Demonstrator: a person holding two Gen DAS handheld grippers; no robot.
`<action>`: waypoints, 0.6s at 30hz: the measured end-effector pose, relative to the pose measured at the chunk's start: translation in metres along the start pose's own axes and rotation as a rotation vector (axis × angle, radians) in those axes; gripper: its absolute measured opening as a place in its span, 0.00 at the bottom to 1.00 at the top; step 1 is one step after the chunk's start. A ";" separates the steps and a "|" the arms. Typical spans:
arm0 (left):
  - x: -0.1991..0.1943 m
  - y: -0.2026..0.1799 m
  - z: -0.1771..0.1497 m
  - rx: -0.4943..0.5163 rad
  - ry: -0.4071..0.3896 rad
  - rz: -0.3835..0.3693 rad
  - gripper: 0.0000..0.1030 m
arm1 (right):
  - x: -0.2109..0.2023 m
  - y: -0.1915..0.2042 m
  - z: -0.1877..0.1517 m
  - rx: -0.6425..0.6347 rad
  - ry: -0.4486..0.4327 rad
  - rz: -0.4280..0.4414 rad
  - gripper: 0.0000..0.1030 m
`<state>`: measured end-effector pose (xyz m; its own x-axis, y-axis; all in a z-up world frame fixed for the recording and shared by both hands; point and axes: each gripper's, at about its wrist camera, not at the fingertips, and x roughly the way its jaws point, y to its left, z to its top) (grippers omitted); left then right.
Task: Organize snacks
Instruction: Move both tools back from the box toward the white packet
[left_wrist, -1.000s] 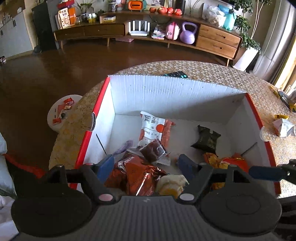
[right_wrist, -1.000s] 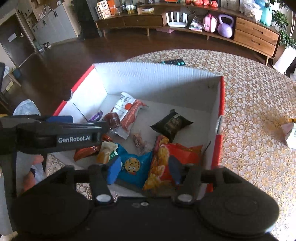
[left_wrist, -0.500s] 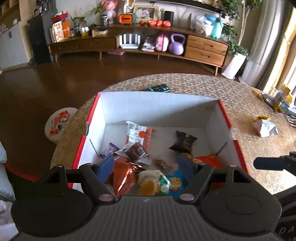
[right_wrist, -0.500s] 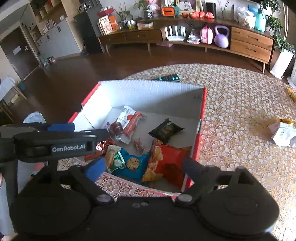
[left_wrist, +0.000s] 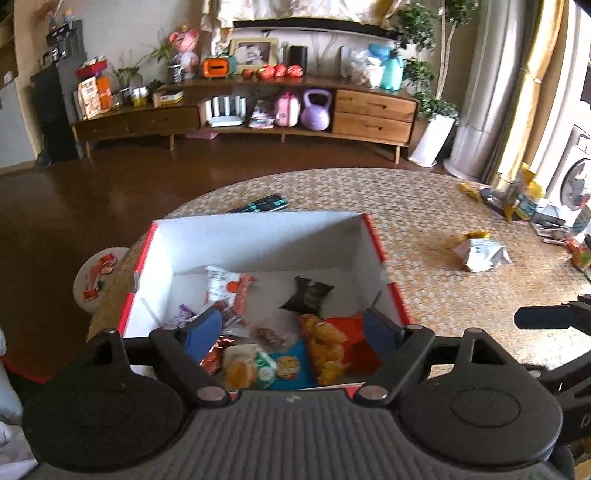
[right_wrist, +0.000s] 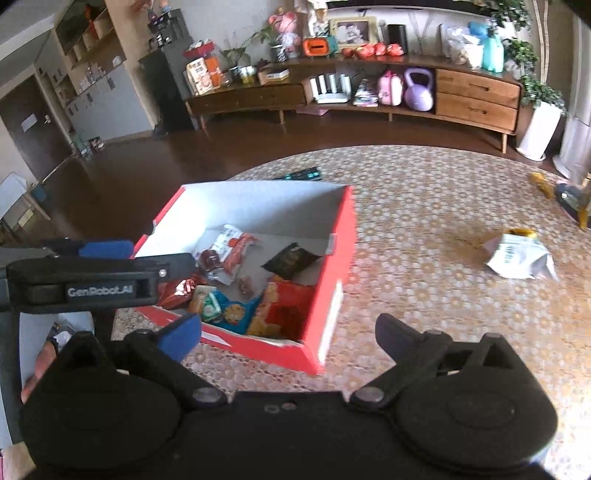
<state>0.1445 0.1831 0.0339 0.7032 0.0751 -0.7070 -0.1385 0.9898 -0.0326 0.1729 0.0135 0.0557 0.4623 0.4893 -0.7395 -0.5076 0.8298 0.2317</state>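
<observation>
A red box with white inner walls (left_wrist: 258, 236) (right_wrist: 334, 258) stands on the patterned table and holds several snack packets: a red chip bag (left_wrist: 340, 339) (right_wrist: 284, 306), a blue cookie pack (left_wrist: 288, 369) (right_wrist: 232, 314), a black packet (left_wrist: 306, 295) (right_wrist: 290, 258) and a white-red packet (left_wrist: 225, 284) (right_wrist: 232, 243). My left gripper (left_wrist: 293, 332) is open and empty above the box's near edge. My right gripper (right_wrist: 288, 332) is open and empty, in front of the box's near right corner. A white snack bag (left_wrist: 480, 254) (right_wrist: 517, 256) lies on the table to the right.
A remote control (left_wrist: 262, 204) (right_wrist: 299, 174) lies behind the box. Clutter (left_wrist: 517, 199) sits at the table's far right edge. A small white stool (left_wrist: 98, 275) stands on the floor to the left. A long wooden sideboard (left_wrist: 258, 118) lines the far wall.
Both grippers have pulled back and up from the box, so more of the table shows. The right gripper has opened wider and shifted right. Nothing is held.
</observation>
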 end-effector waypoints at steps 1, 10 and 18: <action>0.000 -0.005 0.000 0.003 -0.004 -0.009 0.82 | -0.005 -0.006 -0.001 0.007 -0.005 -0.007 0.98; 0.004 -0.054 0.003 0.011 -0.059 -0.125 1.00 | -0.036 -0.063 -0.011 0.060 -0.033 -0.074 0.98; 0.021 -0.110 0.013 0.047 -0.053 -0.171 1.00 | -0.050 -0.116 -0.010 0.095 -0.035 -0.142 0.98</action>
<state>0.1834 0.0777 0.0322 0.7494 -0.0902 -0.6559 0.0185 0.9932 -0.1154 0.2011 -0.1099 0.0600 0.5499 0.3732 -0.7472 -0.3657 0.9119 0.1863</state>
